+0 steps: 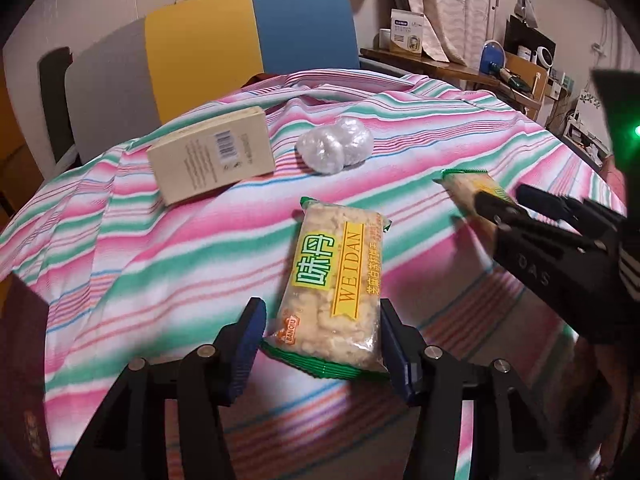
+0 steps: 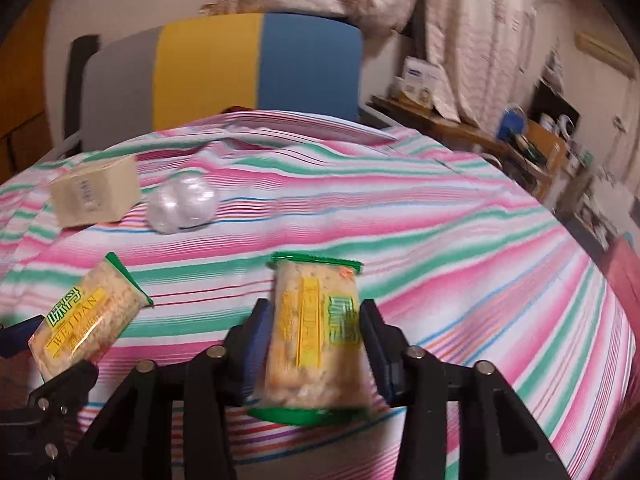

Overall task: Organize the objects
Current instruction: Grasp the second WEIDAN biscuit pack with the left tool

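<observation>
You are working over a counter covered by a striped cloth (image 1: 160,248) in pink, green and white, lying rumpled toward the far edge. Behind it a chair back (image 1: 224,52) in grey, yellow and blue panels is standing against a pale wall, with patterned curtains (image 1: 444,4) hanging to the right and a cluttered wooden shelf (image 1: 448,66) running along that side.

On the cloth, a beige box (image 1: 212,156) with a barcode is lying flat at the far left, and a ball of crumpled clear plastic (image 1: 334,148) is sitting just beside it to the right; both are well apart from your tools.

Your left hand-held gripper (image 1: 322,344) is closing in on a WEIDAN snack packet (image 1: 336,276); the blue pads are flanking its near end, but the left one is standing slightly apart, so I cannot tell whether the packet is gripped.

Your right hand-held gripper (image 2: 314,348) is squeezing a second WEIDAN snack packet (image 2: 314,332) by its long sides, pads pressing on the wrapper, green end seals poking out fore and aft.
</observation>
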Demonstrator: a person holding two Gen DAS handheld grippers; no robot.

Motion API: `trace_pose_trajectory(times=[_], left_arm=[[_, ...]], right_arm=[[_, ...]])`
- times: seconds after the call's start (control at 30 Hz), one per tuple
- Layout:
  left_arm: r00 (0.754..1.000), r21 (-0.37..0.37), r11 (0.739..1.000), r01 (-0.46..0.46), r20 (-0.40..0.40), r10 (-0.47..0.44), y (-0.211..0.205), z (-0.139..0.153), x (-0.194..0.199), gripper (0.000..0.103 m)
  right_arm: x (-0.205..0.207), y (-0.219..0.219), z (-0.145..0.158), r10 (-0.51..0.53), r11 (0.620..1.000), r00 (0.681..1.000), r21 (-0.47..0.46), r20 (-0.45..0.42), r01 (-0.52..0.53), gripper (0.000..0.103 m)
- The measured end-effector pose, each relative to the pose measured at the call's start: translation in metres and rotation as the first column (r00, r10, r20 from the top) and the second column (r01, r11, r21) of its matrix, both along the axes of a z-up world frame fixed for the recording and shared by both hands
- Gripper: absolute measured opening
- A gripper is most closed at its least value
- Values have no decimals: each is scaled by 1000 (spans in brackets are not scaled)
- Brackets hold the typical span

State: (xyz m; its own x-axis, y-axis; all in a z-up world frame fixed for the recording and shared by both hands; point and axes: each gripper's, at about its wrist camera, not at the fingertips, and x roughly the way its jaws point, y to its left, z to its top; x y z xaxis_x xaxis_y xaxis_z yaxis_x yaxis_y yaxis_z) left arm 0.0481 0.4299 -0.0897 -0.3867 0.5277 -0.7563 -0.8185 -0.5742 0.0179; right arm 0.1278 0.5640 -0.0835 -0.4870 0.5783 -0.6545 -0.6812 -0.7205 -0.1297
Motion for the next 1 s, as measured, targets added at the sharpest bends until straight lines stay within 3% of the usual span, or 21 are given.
trace_pose_trajectory(times=[0.1,0.13,0.27,0.37,0.43,0.47,0.53,0.63,0.77,0.83,0.9,1.0], left_arm=[[1000,5,1000,2,-7,-2,-10,0,5,57],[1000,7,1000,1,-10,-1,-13,0,6,57],[1000,16,1000,-4,-14,4,-25,0,10,57],[1000,29,999,-23,-19,24,-36,0,11,58],[999,36,999,-29,-18,30,-40,-1,11,59],[999,34,999,-31,-21,32,-40,-1,11,60],[999,25,999,-35,-30,36,-40,-1,12,63],[998,16,998,-65,-21,66,-41,-2,7,80],[997,0,997,-79,3,79,-37,-1,0,82],[998,-13,998,-59,-4,59,-28,0,0,80],[999,-36,999,-26,-25,25,-19,-1,3,78],[999,-28,999,21,-35,-22,-17,-1,7,65]], right_arm=[[-8,-14,0,68,997,997,39,22,-69,42],[-12,-19,0,103,994,994,46,30,-104,37],[-16,-21,-1,155,987,987,28,32,-156,36],[0,-7,4,114,992,992,-38,-56,-117,41],[12,7,7,32,996,995,-82,-98,-40,59],[15,13,6,4,994,994,-108,-105,-15,61],[15,25,0,-27,985,995,-172,-97,10,63],[3,34,-14,-31,973,999,-229,-19,26,64],[-4,24,-14,-15,984,1000,-177,13,17,63],[-7,19,-13,1,988,1000,-155,24,3,50],[-10,16,-12,5,993,999,-119,46,1,48],[-17,3,-11,27,998,997,-50,71,-24,48]])
